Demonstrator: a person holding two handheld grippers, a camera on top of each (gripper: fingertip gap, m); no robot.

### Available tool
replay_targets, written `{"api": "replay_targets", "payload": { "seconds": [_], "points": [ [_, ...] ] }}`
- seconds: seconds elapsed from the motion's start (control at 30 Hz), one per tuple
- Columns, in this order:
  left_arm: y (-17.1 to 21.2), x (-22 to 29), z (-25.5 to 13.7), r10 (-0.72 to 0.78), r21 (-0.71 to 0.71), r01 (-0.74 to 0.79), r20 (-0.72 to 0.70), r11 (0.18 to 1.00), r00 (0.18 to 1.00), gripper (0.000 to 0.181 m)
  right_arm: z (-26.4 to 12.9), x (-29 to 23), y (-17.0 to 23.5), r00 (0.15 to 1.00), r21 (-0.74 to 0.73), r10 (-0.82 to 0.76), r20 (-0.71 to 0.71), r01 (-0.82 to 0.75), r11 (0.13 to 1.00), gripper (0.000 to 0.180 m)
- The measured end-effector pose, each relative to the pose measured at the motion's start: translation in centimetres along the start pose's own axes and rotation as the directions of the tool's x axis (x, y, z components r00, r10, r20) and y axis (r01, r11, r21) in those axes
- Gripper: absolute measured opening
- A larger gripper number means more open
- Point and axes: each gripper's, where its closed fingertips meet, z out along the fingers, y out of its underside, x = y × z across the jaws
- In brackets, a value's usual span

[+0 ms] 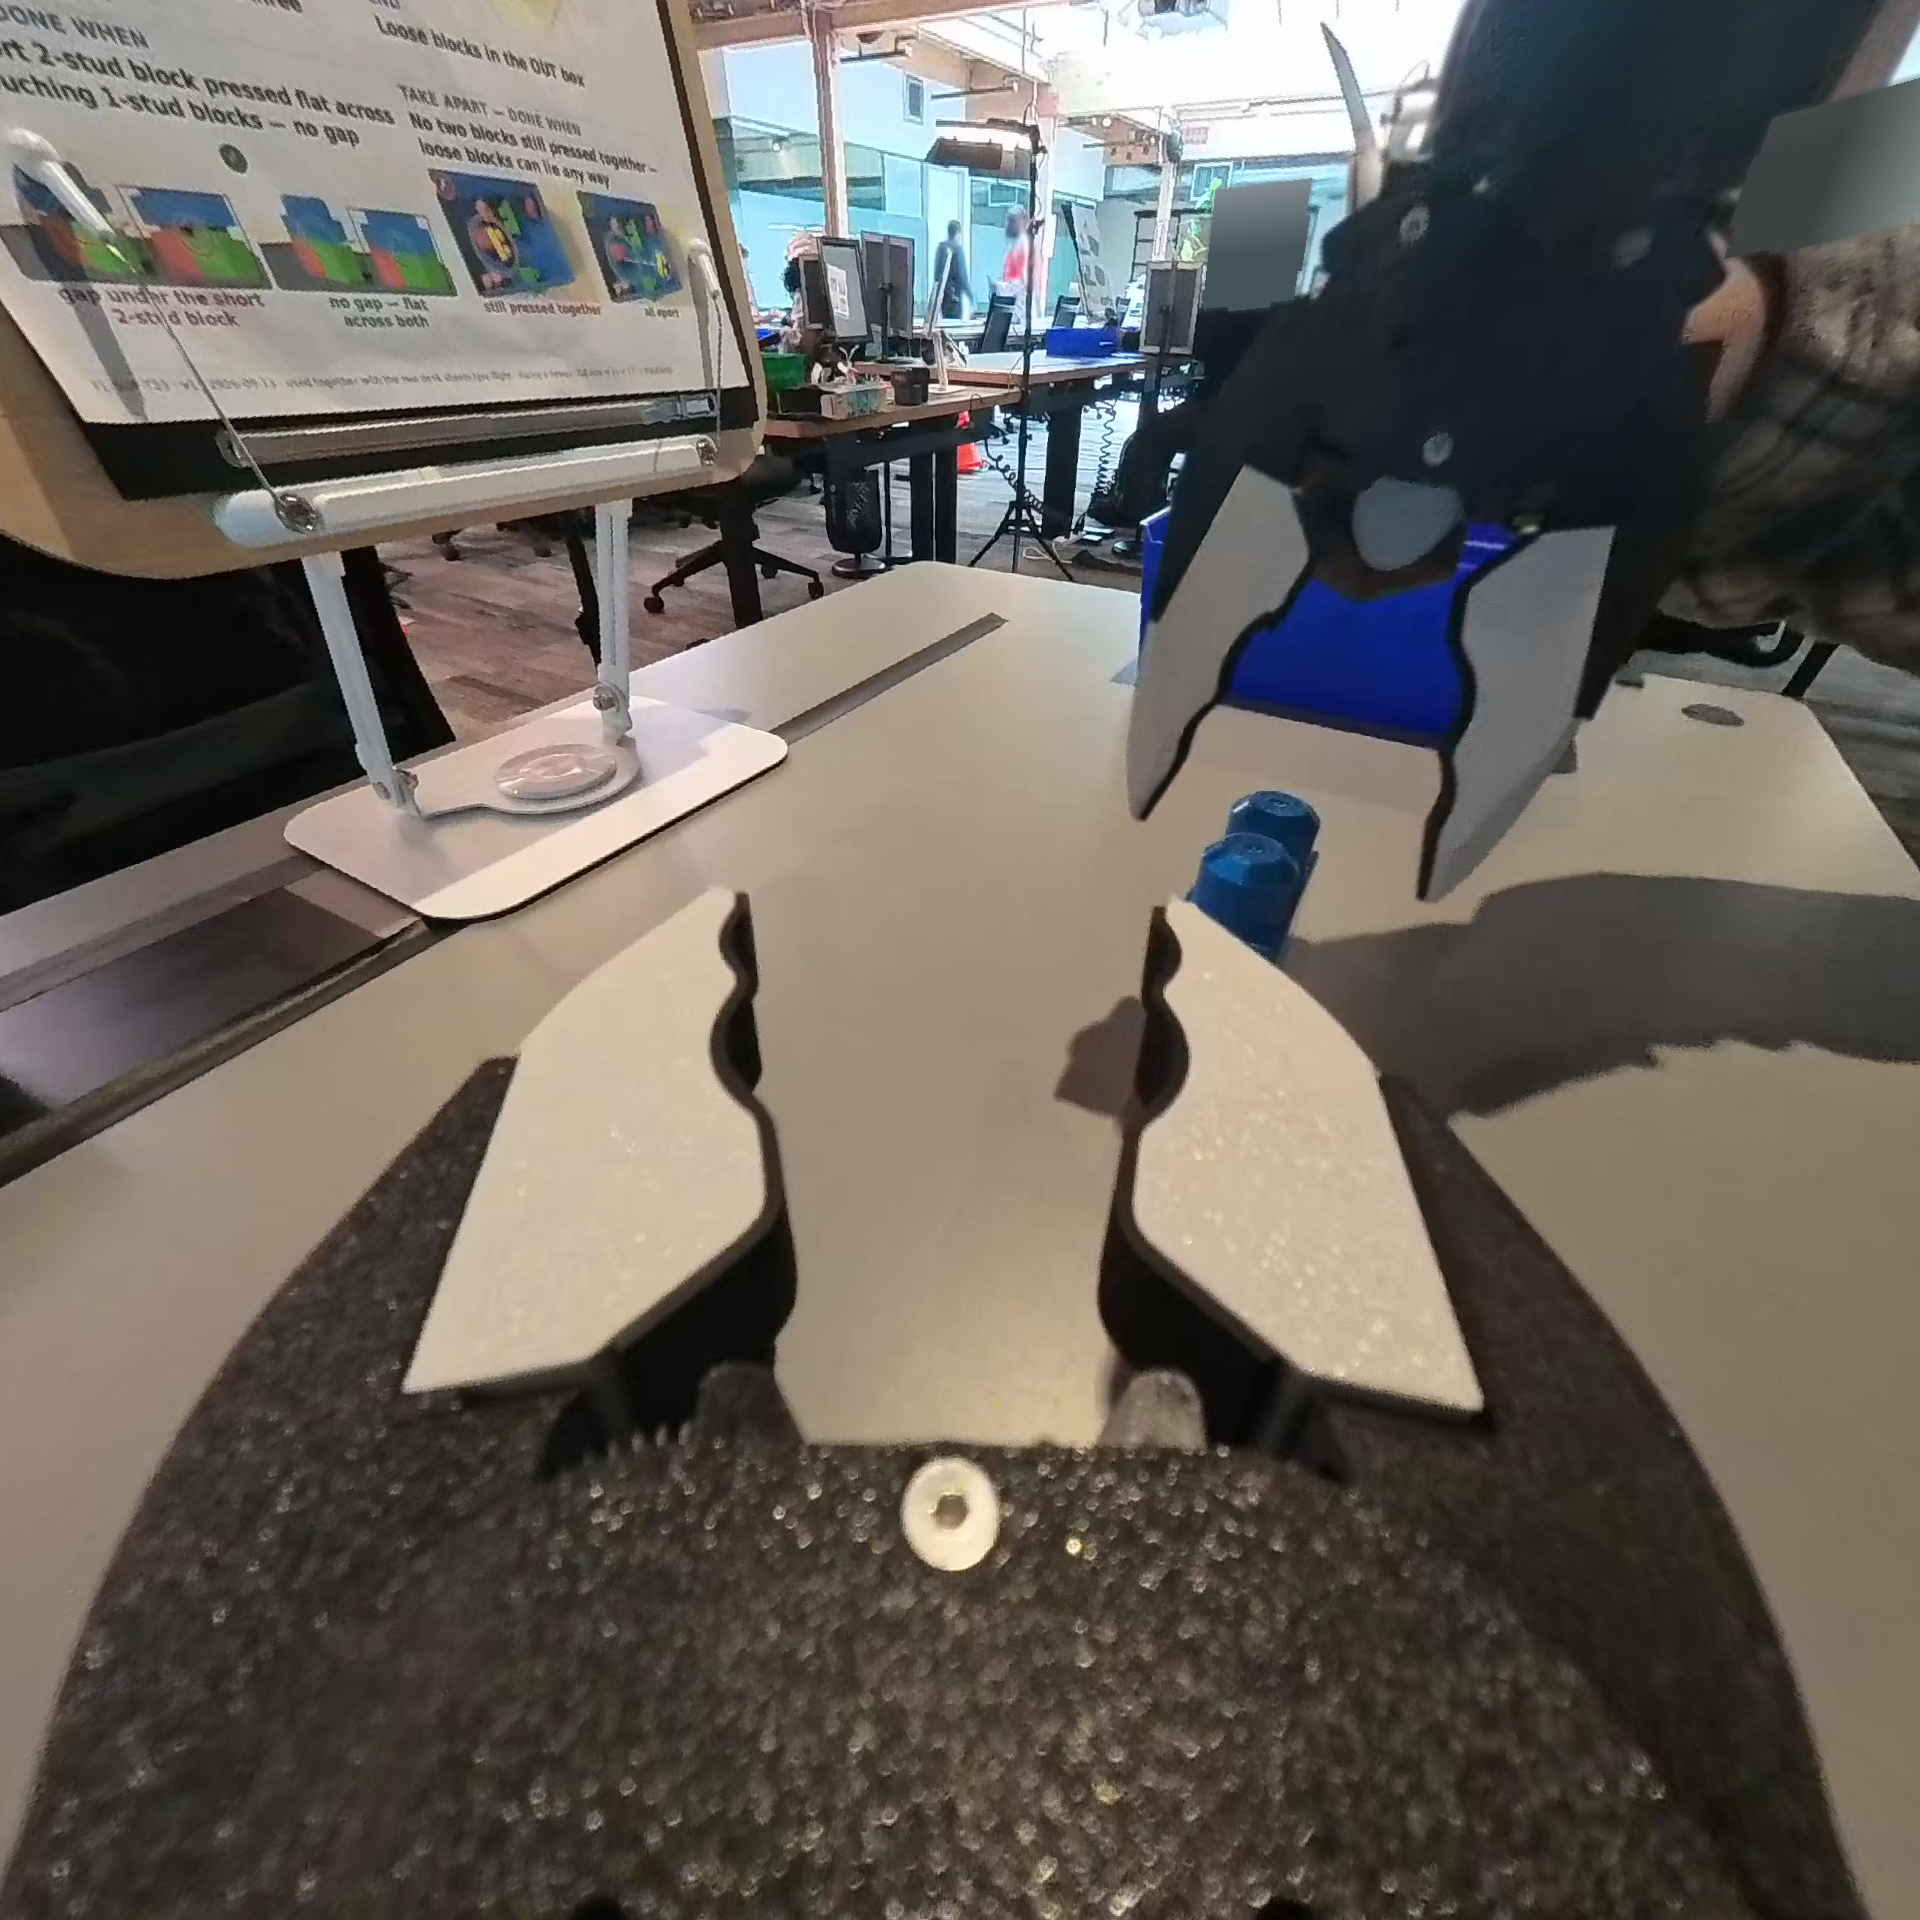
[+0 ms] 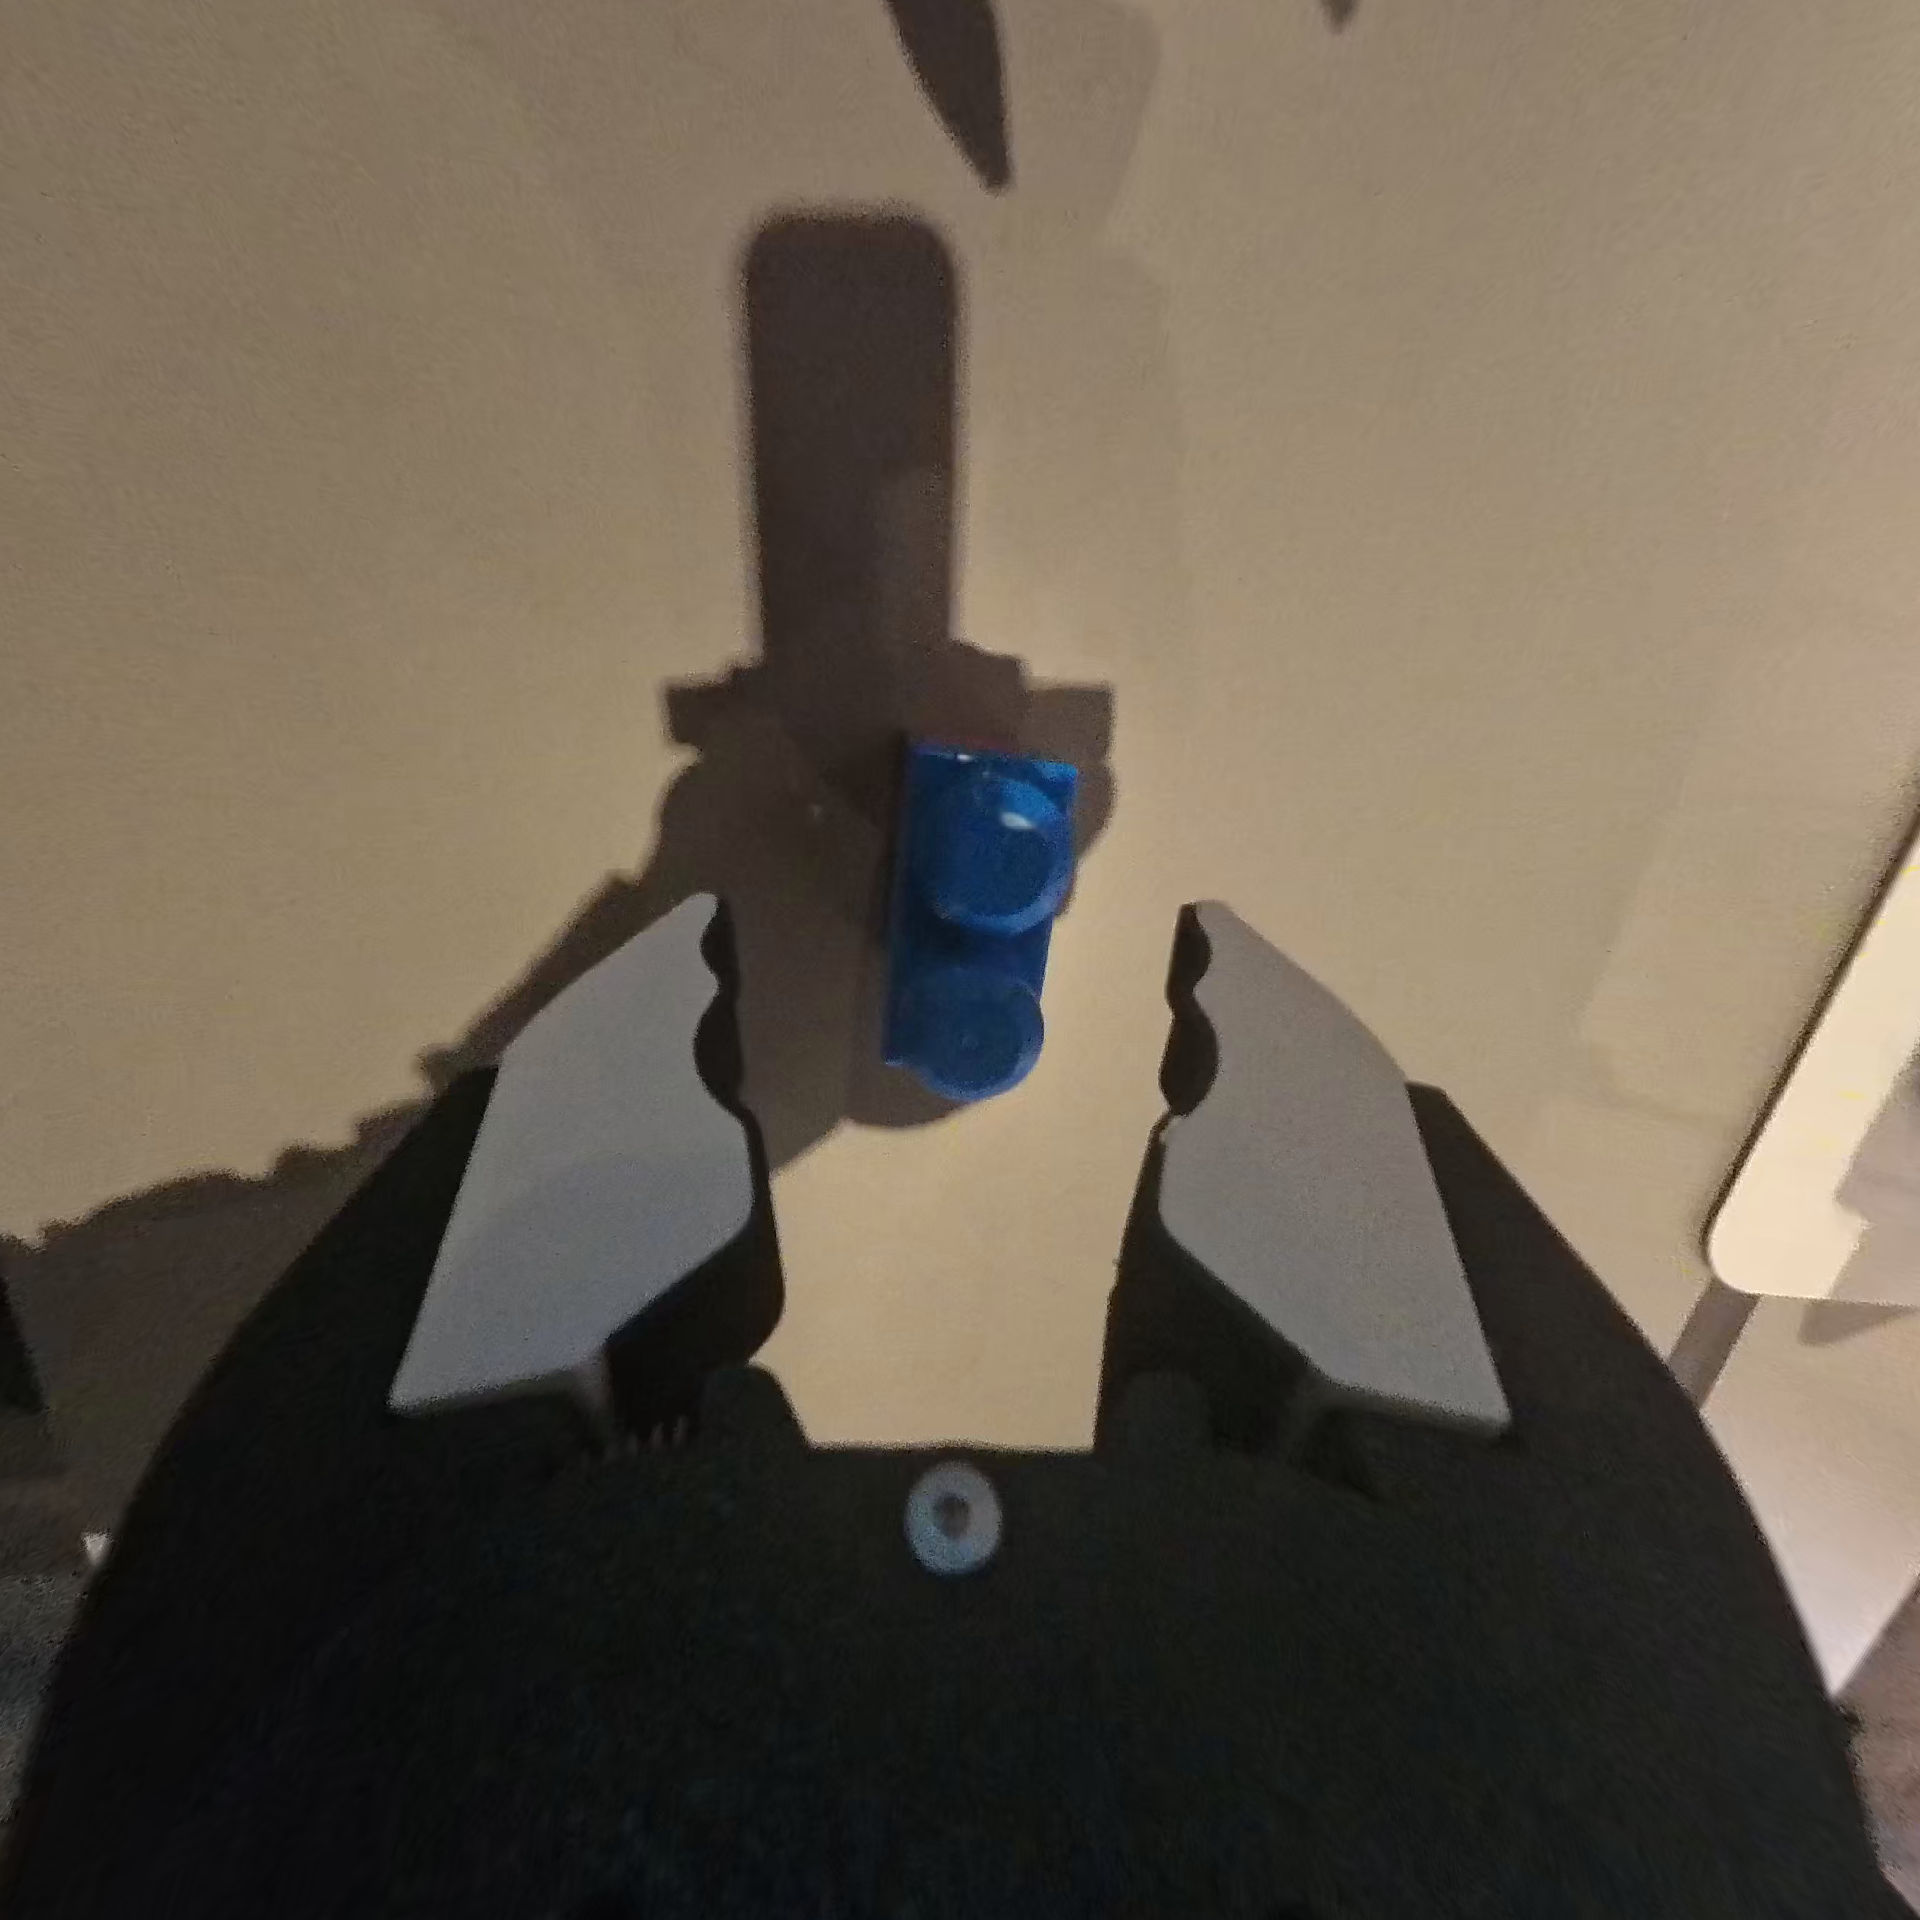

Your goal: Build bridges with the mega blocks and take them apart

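Blue two-stud mega block (image 2: 977, 925) lies alone on the pale bench (image 2: 364, 520), studs facing up. In the right wrist view its long axis runs away from the camera, roughly in line with the fingers of the hand-held gripper above it, tilted a little to the right at the far end.

Going left to right in the left wrist view: a white stand (image 1: 540, 800) sits on the bench at the far left and holds up a printed instruction sheet (image 1: 364, 208). In the centre foreground the left hand-held gripper (image 1: 945, 925) hangs low over bare bench (image 1: 935, 1143), its fingers spread wide with nothing between them. Just past its right fingertip stands the block (image 1: 1252, 883), partly hidden by that finger. Above and to the right, the right hand-held gripper (image 1: 1288, 847) points steeply down at the block, fingers spread wide, tips on either side of it and not touching. A blue bin (image 1: 1351, 675) sits behind it on the bench.

In the right wrist view, the right hand-held gripper (image 2: 951, 914) is spread, the block lying between and just beyond its fingertips, in the gripper's shadow.
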Motion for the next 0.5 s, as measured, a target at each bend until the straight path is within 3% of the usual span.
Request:
{"api": "replay_targets", "payload": {
  "seconds": [0.33,0.4,0.5],
  "points": [
    [0.1,0.2,0.2,0.021,-0.014,-0.021,0.002,1.0,1.0,0.071,3.7,0.2,0.9,0.991,-0.105,0.064,0.115,-0.052,0.993,0.06],
    [0.1,0.2,0.2,0.022,-0.014,-0.022,0.003,1.0,1.0,0.071,4.4,0.0,1.2,0.986,-0.133,0.072,0.154,-0.052,0.99,0.039],
    [0.0,0.3,0.2,0.027,-0.013,-0.027,0.005,1.0,1.0,0.07,4.3,0.2,1.2,0.985,-0.138,0.074,0.158,-0.052,0.989,0.037]
  ]
}}
